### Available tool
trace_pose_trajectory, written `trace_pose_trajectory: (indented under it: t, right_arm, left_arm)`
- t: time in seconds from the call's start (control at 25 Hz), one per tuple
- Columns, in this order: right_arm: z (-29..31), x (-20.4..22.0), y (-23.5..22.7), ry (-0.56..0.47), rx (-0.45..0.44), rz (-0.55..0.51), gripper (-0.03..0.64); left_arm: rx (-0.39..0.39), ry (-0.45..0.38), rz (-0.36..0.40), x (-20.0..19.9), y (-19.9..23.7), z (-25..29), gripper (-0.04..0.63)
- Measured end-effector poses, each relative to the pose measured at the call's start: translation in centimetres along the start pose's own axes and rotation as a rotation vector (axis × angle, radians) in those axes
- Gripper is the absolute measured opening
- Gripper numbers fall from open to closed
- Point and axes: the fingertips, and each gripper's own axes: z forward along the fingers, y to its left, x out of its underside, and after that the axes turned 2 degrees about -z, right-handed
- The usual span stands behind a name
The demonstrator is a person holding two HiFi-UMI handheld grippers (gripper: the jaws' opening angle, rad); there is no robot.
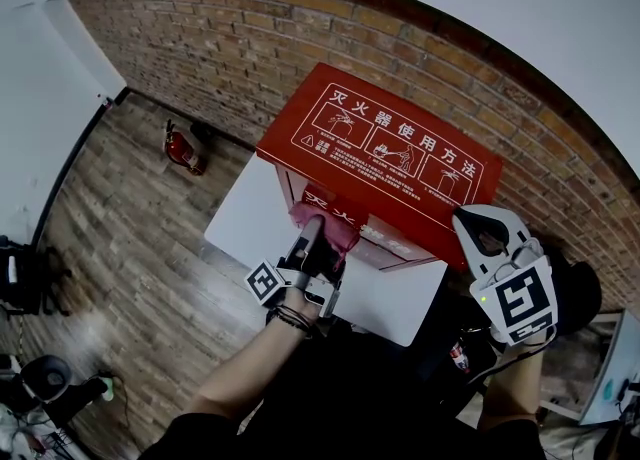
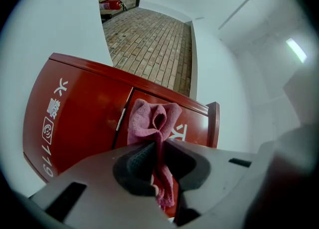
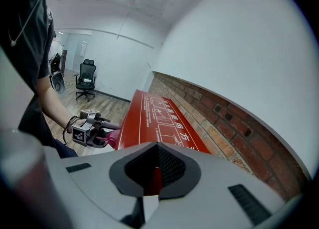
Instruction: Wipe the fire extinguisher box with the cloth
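Mid-wipe, it seems: the left gripper [image 2: 158, 166] has its jaws pinching a crumpled pink cloth [image 2: 152, 121] against the red metal fire extinguisher box [image 1: 385, 143]. The right gripper [image 3: 157, 172] idles, jaws closed on nothing. Next comes a sideways sweep.

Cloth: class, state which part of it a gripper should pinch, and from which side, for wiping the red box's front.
Probably pinch the gathered middle of the cloth, coming square at the box front, as the left gripper does: a bunched wad stands ahead of the jaws to press on it.
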Motion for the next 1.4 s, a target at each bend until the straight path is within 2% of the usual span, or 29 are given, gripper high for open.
trace_pose_trajectory:
  t: [0.56, 0.88, 1.4]
  right_arm:
    - [0.0, 0.0, 0.0, -0.002, -0.002, -0.004, 0.018]
    - [0.0, 0.0, 0.0, -0.003, -0.006, -0.003, 0.018]
    - [0.0, 0.0, 0.0, -0.009, -0.006, -0.003, 0.018]
  left_arm:
    - [0.061, 0.021, 0.005, 1.9, -4.5, 1.3, 0.054]
    - [0.107, 0.027, -0.025, 3.2, -7.7, 2.3, 0.054]
    - [0.183, 0.068, -0.008, 5.2, -11.3, 3.4, 0.054]
